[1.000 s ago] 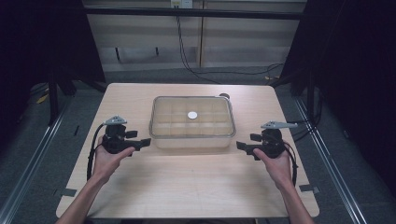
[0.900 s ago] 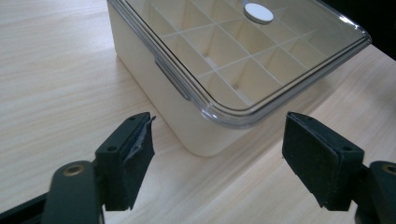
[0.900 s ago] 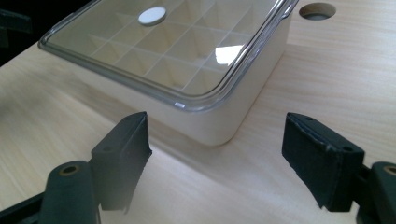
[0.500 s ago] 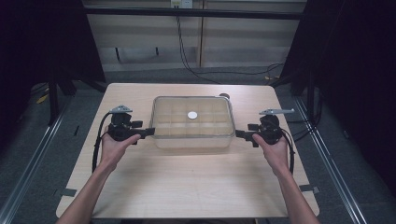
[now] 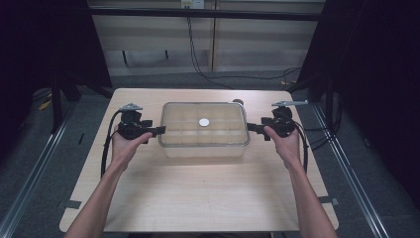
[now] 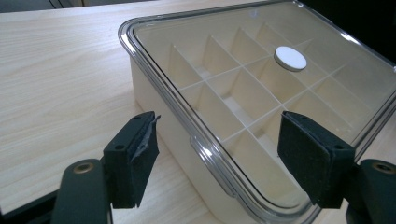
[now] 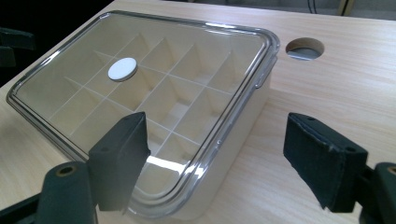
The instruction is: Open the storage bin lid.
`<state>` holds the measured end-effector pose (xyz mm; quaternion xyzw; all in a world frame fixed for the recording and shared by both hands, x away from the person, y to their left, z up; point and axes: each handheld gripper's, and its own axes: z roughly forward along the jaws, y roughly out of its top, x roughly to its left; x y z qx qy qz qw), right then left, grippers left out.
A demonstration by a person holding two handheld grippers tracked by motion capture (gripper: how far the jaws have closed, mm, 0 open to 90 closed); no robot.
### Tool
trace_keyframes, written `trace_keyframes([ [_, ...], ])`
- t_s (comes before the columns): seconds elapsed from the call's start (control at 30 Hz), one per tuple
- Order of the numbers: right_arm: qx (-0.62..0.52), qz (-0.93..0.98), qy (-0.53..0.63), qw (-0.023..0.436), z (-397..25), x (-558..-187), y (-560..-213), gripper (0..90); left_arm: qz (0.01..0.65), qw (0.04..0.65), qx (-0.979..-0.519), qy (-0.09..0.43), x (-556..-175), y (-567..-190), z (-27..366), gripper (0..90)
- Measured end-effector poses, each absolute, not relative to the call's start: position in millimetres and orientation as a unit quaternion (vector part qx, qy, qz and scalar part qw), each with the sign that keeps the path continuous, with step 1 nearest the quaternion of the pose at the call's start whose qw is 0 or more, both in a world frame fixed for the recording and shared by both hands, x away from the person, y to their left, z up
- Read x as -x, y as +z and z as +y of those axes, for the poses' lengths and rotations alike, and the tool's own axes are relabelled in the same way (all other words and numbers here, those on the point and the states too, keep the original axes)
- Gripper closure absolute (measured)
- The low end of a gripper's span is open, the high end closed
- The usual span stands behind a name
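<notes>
Wooden table [image 5: 198, 198], grey floor [image 5: 29, 188], dark curtains [image 5: 376, 74]

In the left gripper view the near corner of the compartment box [image 6: 243, 107] runs off the bottom edge between the fingers [image 6: 133, 165], so its base there is cut off. The right gripper view crops the box's lower corner the same way. Glare on the clear lid [image 7: 140, 70] blurs several dividers. From the high view, the white disc [image 5: 204, 122] is too small to identify.
</notes>
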<state>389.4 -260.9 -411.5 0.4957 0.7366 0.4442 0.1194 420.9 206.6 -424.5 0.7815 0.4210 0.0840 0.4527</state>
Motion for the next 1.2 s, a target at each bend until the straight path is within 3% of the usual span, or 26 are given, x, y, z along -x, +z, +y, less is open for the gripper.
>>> trace_keyframes([
  [0.13,-0.5,0.737,0.443,0.105,-255,-398,-420,20.8,0.428,0.439,-0.784,0.1,-423,-431,203,29.8],
  [0.6,-0.499,0.753,0.422,0.079,-231,-399,-441,16.5,0.433,0.419,-0.794,0.08,-424,-439,194,23.8],
  [1.2,-0.5,0.749,0.431,0.056,-224,-412,-455,14.2,0.422,0.431,-0.797,0.041,-423,-444,191,27.5],
])
